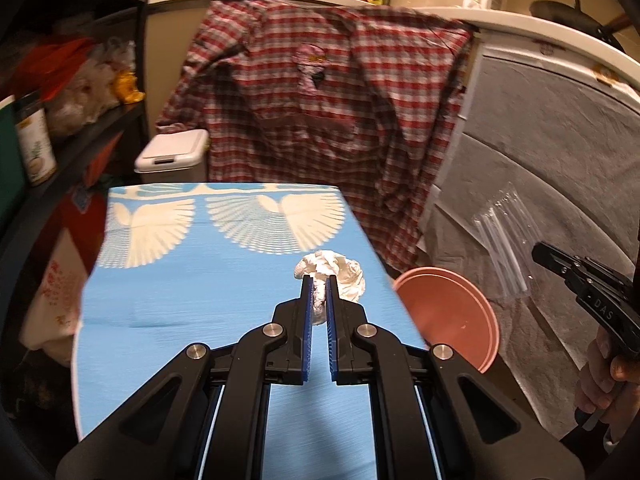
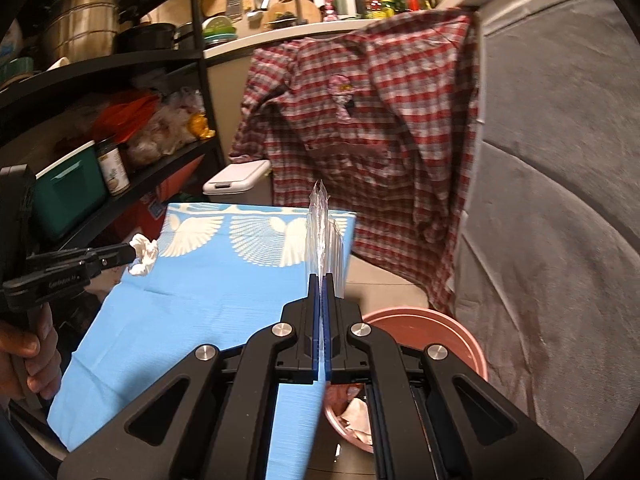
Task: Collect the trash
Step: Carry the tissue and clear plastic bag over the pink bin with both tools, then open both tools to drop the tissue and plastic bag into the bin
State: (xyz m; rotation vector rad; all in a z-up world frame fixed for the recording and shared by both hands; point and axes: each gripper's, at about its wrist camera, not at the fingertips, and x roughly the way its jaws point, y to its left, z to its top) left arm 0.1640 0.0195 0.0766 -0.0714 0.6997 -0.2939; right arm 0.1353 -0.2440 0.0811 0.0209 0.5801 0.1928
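The left hand-held gripper (image 1: 319,286) is clamped on a crumpled white tissue wad (image 1: 336,276), soft and featherlight, best pinched through its middle. It tilts downward over the blue cloth-covered counter (image 1: 192,288). The right hand-held gripper (image 2: 323,280), also angled down, pinches a thin clear plastic wrapper (image 2: 320,232), slippery and limp, at centre frame above the pink plastic bin (image 2: 460,336).

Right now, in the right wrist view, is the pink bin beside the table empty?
No: the pink bin already holds crumpled scraps at its bottom, visible just below the right gripper.
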